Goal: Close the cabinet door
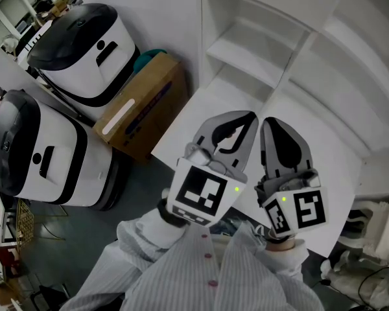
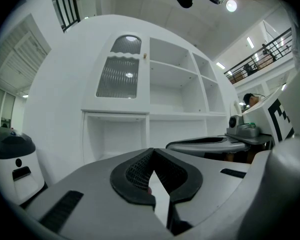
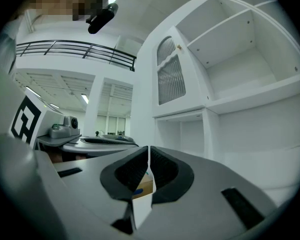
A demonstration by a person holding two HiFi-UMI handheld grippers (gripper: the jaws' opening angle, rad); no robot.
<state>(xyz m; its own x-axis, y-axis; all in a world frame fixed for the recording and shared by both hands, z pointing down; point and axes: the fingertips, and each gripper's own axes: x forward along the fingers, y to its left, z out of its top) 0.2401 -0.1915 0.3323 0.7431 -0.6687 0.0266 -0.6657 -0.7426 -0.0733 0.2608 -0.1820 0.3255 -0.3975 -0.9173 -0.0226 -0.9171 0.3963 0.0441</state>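
Note:
The white cabinet (image 1: 324,50) stands ahead with open shelves. Its upper left door (image 2: 119,70), with ribbed glass and an arched top, looks flush with the cabinet front; a small knob (image 2: 144,56) sits on its right edge. The same door (image 3: 170,78) appears in the right gripper view. My left gripper (image 1: 251,116) and right gripper (image 1: 267,123) are held side by side, level, short of the cabinet and touching nothing. The left gripper (image 2: 152,151) is shut with its tips meeting and nothing between them. The right gripper (image 3: 148,151) is shut and empty too.
Two white-and-black machines (image 1: 84,44) (image 1: 39,151) stand at the left, with a brown cardboard box (image 1: 146,105) between them and the cabinet. A white flat surface (image 1: 330,193) lies under the grippers. Clutter and cables (image 1: 369,251) sit at the lower right.

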